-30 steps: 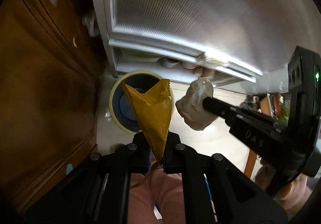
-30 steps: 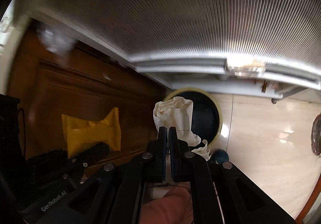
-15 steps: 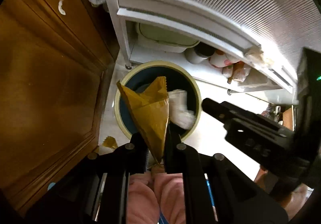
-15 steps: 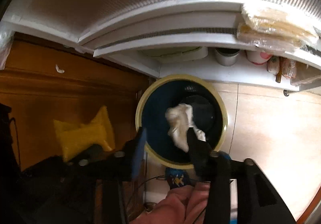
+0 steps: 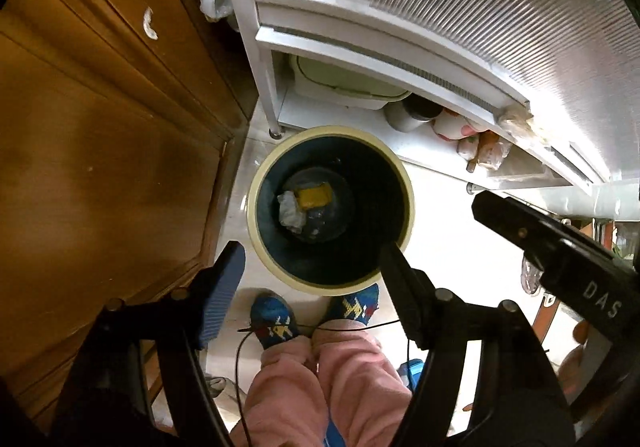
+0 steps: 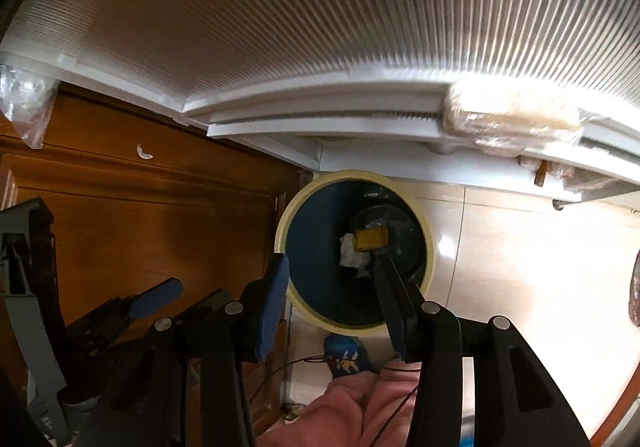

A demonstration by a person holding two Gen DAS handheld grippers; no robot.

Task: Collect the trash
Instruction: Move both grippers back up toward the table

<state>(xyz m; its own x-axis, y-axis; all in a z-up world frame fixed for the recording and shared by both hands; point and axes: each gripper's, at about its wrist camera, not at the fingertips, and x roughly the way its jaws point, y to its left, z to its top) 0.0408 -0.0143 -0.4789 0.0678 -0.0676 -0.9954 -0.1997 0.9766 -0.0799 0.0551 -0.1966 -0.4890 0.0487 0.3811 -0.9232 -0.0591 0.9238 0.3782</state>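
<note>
Now, largest to smallest:
Wooden cabinet (image 5: 100,167): brown panelled front fills the left side, just beside the bin.
White shelf unit (image 5: 400,47): ribbed panel above; its lowest shelf carries a pale green tub (image 5: 344,81), a grey cup (image 5: 412,115) and small packets, right behind the bin.
Floor (image 5: 448,239): pale glossy tiles; the person's blue patterned socks (image 5: 276,317) and pink trousers (image 5: 320,375) stand at the bin's near edge.
Bin (image 5: 406,183): round, cream rim, dark blue inside, upright on the floor between cabinet and shelf unit.
Bin contents: a yellow wrapper (image 5: 313,196) lies flat on the bottom, with a crumpled white tissue (image 5: 291,211) touching its left edge.
Change, wrapper: a second ago it stood pinched in the left hand-held gripper above the bin; it now lies inside.
Change, tissue: a second ago it was clamped in the right hand-held gripper; half a second ago it was falling; it now rests on the bottom.
Left hand-held gripper (image 5: 312,265): jaws have just been opening; spread wide over the bin mouth, nothing between them.
Right hand-held gripper (image 6: 330,271): jaws have opened within the last second; parted partway, empty, over the bin's near rim.
</note>
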